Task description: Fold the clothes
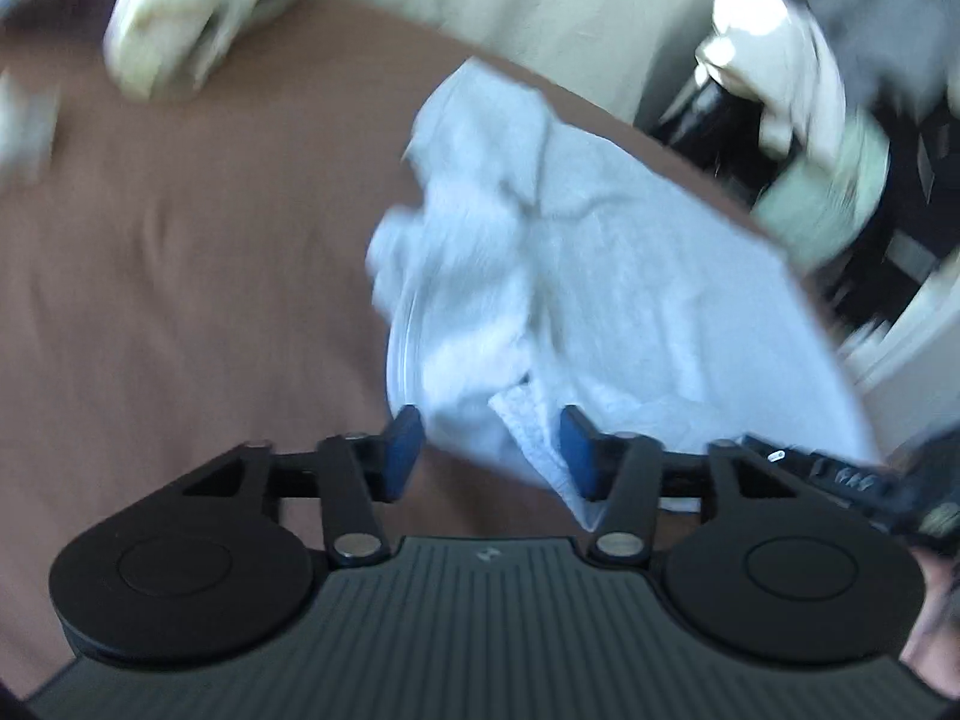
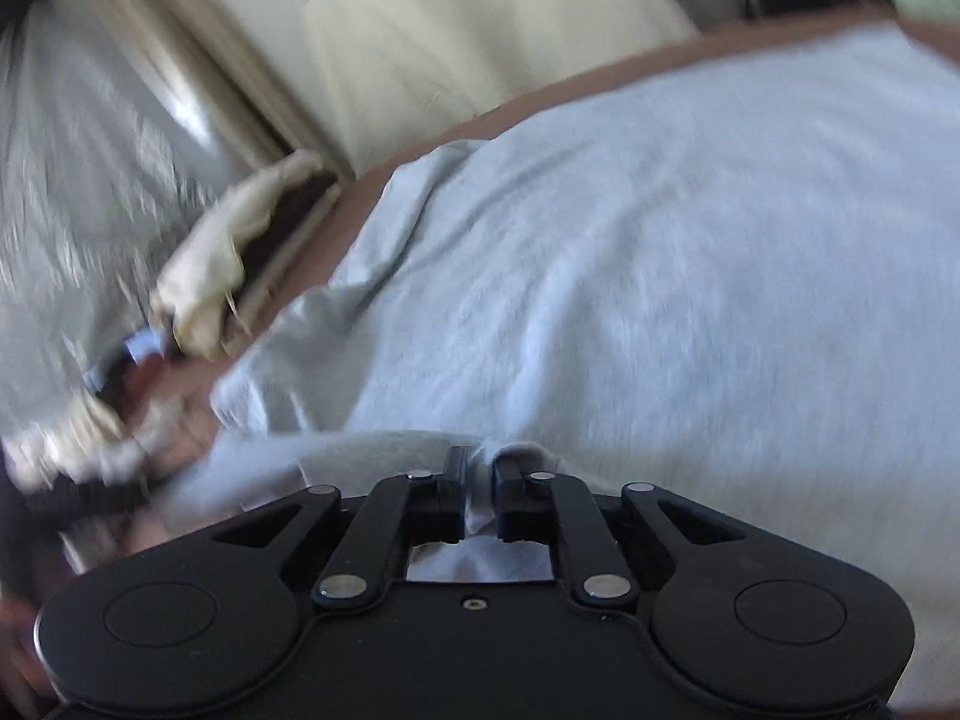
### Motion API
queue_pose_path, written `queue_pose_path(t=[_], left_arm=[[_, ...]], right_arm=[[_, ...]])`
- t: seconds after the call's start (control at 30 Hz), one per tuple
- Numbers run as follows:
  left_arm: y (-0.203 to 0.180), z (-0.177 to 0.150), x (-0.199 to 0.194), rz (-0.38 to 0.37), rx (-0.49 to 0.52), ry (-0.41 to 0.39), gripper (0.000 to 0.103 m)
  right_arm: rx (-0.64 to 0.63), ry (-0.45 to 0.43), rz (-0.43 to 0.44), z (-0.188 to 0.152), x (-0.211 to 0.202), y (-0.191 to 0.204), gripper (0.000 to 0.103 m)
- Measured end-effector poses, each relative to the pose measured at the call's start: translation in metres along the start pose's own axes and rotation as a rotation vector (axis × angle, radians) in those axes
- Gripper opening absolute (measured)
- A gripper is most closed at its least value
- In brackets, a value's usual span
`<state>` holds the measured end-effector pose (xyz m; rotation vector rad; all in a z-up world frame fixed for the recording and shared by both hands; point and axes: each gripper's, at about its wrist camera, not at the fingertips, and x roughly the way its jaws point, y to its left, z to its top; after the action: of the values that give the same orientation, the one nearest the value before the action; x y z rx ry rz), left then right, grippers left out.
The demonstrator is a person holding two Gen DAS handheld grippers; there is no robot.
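Observation:
A pale blue-grey garment [image 1: 600,276] lies rumpled on a brown cover [image 1: 180,240]. In the left wrist view my left gripper [image 1: 492,450] stands open at the garment's near edge. A loose fold of cloth lies between its blue pads [image 1: 403,450] without being pinched. In the right wrist view the same garment [image 2: 630,252] spreads broadly ahead. My right gripper [image 2: 482,495] has its jaws a narrow way apart, and a raised fold of the garment stands in the gap, not visibly squeezed. Both views are blurred by motion.
A cream cloth bundle [image 1: 174,30] sits at the cover's far edge, and also shows as a cream bundle [image 2: 210,276] in the right wrist view. Dark furniture [image 1: 720,114] and pale cloth stand beyond the cover's right edge. A pale wall or panel [image 2: 450,30] rises behind.

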<state>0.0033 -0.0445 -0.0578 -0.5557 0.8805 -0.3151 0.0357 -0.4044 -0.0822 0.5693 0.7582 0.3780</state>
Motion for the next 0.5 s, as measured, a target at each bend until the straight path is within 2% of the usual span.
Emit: queue_pose_path(t=[0.07,0.13,0.23,0.27,0.3,0.37,0.47,0.5], left_arm=[[0.005,-0.002,0.0,-0.023,-0.038,0.021,0.052],[0.002,-0.002,0.0,-0.046,-0.033,0.028,0.052],[-0.015,-0.001,0.002,-0.094,0.041,0.025,0.057],[-0.02,-0.004,0.005,-0.103,0.058,0.04,0.057],[-0.024,-0.007,0.009,-0.11,0.074,0.058,0.057],[-0.028,-0.014,0.017,-0.112,0.088,0.114,0.057],[-0.029,-0.022,0.027,-0.153,0.074,0.189,0.053],[-0.031,-0.024,0.029,-0.184,0.081,0.218,0.048]], right_arm=[[0.159,-0.008,0.122,-0.011,-0.007,-0.017,0.03],[0.2,0.004,0.179,-0.02,-0.011,-0.021,0.03],[0.114,0.001,0.163,-0.024,-0.011,-0.01,0.034],[0.071,-0.002,0.155,-0.024,-0.009,-0.004,0.041],[0.034,-0.001,0.151,-0.025,-0.007,0.001,0.043],[-0.017,0.028,0.158,-0.024,-0.002,0.009,0.042],[-0.07,0.077,0.183,-0.025,-0.002,0.019,0.023],[-0.081,0.083,0.198,-0.026,-0.005,0.022,0.023]])
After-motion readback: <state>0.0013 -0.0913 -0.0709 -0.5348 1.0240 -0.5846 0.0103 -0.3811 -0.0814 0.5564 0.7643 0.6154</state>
